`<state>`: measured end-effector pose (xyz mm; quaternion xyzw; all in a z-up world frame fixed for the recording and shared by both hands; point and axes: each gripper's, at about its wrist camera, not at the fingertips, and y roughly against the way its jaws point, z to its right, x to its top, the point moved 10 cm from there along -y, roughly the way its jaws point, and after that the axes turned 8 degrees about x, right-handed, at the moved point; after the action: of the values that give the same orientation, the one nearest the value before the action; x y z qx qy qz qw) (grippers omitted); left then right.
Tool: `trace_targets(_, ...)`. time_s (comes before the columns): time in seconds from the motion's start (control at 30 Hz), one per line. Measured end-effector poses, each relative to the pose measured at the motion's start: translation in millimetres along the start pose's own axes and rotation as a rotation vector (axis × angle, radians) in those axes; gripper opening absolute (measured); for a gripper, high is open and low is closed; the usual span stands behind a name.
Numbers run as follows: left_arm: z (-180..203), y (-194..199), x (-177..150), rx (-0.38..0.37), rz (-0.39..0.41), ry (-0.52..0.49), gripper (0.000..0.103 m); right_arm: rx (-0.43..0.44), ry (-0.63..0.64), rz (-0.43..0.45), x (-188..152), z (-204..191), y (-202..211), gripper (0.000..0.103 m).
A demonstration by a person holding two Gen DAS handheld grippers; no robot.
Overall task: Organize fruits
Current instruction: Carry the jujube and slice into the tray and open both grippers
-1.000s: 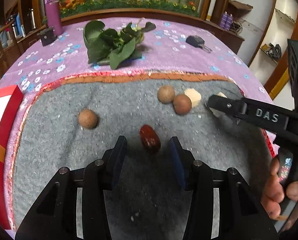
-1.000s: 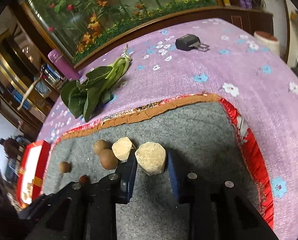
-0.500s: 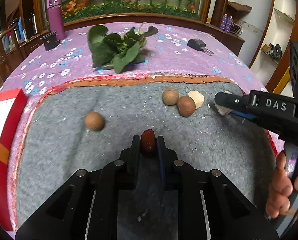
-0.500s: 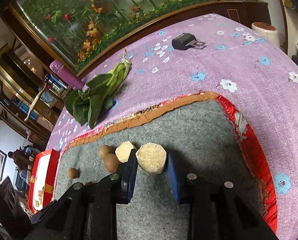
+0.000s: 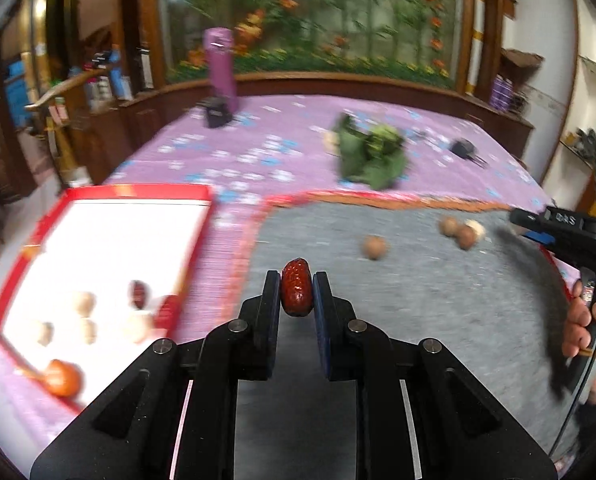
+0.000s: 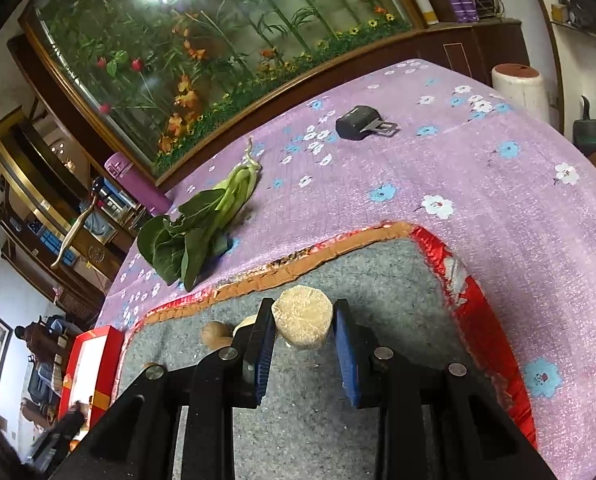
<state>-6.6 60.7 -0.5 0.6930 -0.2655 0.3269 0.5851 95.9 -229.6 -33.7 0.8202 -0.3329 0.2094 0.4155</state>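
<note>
Taking the grey mat [image 5: 438, 300] as the landmark, the red-rimmed tray [image 5: 98, 196] lies off its left edge on the purple-clothed worktop [image 5: 258, 152], holding several pale and dark fruits that are too blurred to name. Above the mat's near left part, the left claw [image 5: 297, 292] is closed on a red date [image 5: 296, 293], gripped upright between its fingers. Further right on the mat sit three round brown fruits [image 5: 375, 247], one apart and two side by side. Beyond the mat's far edge lies a bunch of leafy greens [image 6: 202, 224]. Near the mat's right corner, the right claw [image 6: 303, 322] holds a pale faceted block [image 6: 303, 322], both fingers apparently pressing its sides.
</note>
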Motion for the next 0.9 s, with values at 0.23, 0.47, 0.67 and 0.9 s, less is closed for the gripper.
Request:
trace_targets(0.23, -83, 25, 2, 0.119, 0.079, 0.078, 0.015, -0.049, 0.015, 0.041, 4, 9, 3, 0.028)
trace_targets(0.47, -163, 34, -9, 0.227, 0.107, 0.160, 0.015, -0.024, 0.004, 0.028, -5, -10, 0, 0.028)
trace_targets(0.67, -204, 20, -22, 0.284, 0.084, 0.204, 0.015, 0.167, 0.211, -0.062, -47, -158, -30, 0.028)
trace_targets(0.9, -223, -1, -35, 0.305, 0.034, 0.212, 0.015, 0.398, 0.388, -0.228, -127, -314, -74, 0.028)
